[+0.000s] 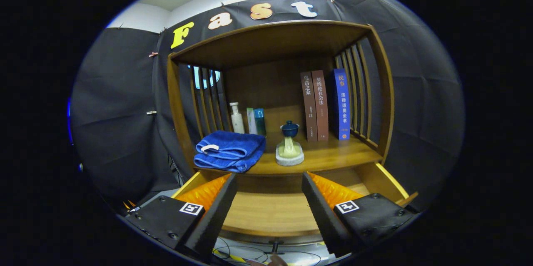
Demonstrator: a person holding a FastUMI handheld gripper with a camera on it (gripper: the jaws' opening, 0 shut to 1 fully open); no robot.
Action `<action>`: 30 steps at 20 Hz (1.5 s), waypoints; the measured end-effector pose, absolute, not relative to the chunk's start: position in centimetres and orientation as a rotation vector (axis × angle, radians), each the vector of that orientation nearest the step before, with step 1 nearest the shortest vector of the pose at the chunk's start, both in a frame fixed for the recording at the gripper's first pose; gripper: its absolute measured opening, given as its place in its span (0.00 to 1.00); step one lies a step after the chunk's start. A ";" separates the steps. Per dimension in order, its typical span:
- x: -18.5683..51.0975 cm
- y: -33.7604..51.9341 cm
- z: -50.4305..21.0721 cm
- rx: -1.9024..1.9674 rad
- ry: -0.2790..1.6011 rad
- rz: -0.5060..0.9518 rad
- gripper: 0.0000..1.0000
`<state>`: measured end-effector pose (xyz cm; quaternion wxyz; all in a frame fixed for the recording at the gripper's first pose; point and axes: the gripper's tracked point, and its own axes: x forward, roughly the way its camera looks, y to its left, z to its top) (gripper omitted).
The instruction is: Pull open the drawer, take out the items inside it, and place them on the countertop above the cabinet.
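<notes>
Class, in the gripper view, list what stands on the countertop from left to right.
Blue towel → white bottle → teal box → blue-lidded cup on its stand → two brown books → blue book. The open tongs hang over the pulled-out drawer.

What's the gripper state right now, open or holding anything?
gripper: open, holding nothing; fingers spread over the pulled-out drawer, below the countertop where the blue towel lies.

Glossy wood drawer; plush cloth towel.
</notes>
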<state>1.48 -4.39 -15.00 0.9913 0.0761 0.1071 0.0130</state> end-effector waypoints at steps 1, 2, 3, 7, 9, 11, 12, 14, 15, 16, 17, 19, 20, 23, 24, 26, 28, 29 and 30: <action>0.7 -4.5 -15.8 0.169 0.199 0.021 0.99; -0.2 -4.6 -16.8 0.178 0.188 0.009 0.99; -1.1 -4.7 -18.1 0.177 0.186 -0.005 0.99; -4.1 -4.4 -23.1 0.152 0.221 -0.035 0.99; -4.6 -4.0 -24.5 0.145 0.208 -0.039 0.99; -4.8 -3.6 -26.5 0.120 0.226 -0.041 0.99; -4.8 -3.5 -27.2 0.112 0.239 -0.041 0.99; -4.4 -3.5 -27.8 0.119 0.251 -0.042 1.00; -4.1 -3.6 -27.8 0.125 0.252 -0.045 1.00; -3.8 -3.7 -28.0 0.130 0.254 -0.047 1.00; -3.9 -4.0 -28.2 0.125 0.265 -0.063 1.00; -3.5 -4.1 -28.1 0.121 0.255 -0.063 0.97; -3.6 -4.4 -28.2 0.113 0.261 -0.082 0.97; -3.6 -4.8 -28.2 0.103 0.253 -0.127 0.98; -3.6 -4.6 -28.1 0.094 0.247 -0.131 0.98; -3.1 -4.6 -28.0 0.082 0.244 -0.138 0.99; -1.7 -4.6 -28.1 0.088 0.252 -0.140 0.99; -0.8 -4.7 -28.1 0.093 0.257 -0.139 0.99; 0.1 -4.8 -28.0 0.093 0.258 -0.139 0.99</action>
